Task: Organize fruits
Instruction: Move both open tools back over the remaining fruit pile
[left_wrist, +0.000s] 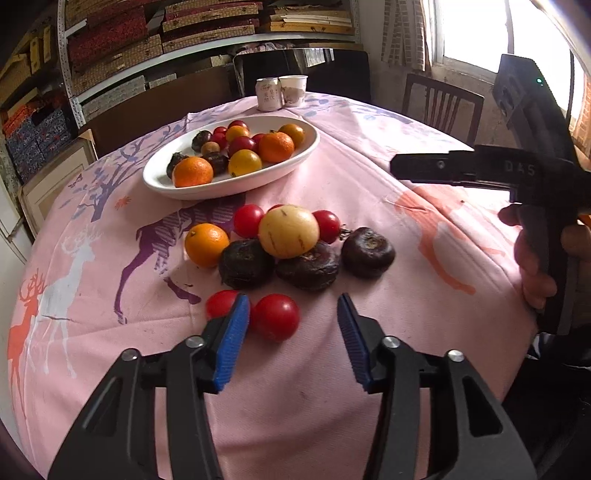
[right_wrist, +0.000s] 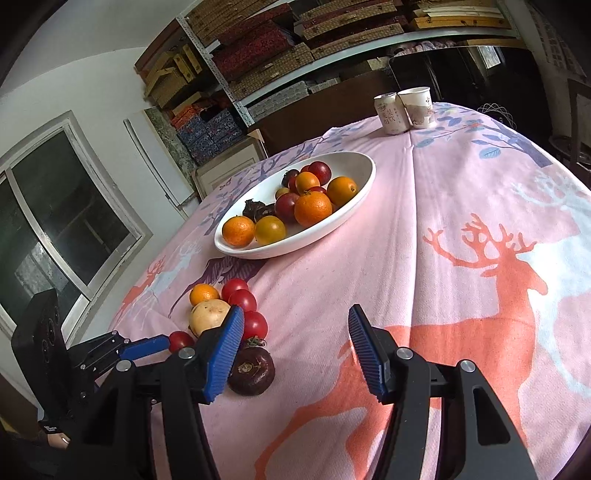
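The left claw (left_wrist: 291, 332) is spread wide and empty, low over the worktop (left_wrist: 369, 206), with a cherry tomato (left_wrist: 275, 316) just inside its left finger at lower centre. Closing off-centre would likely nudge that round tomato away towards the edge. The right claw (right_wrist: 295, 343) is also spread and empty, hovering level over bare cloth. The remaining loose fruit clusters mid-frame; the white dish (left_wrist: 295, 162) sits upper left.
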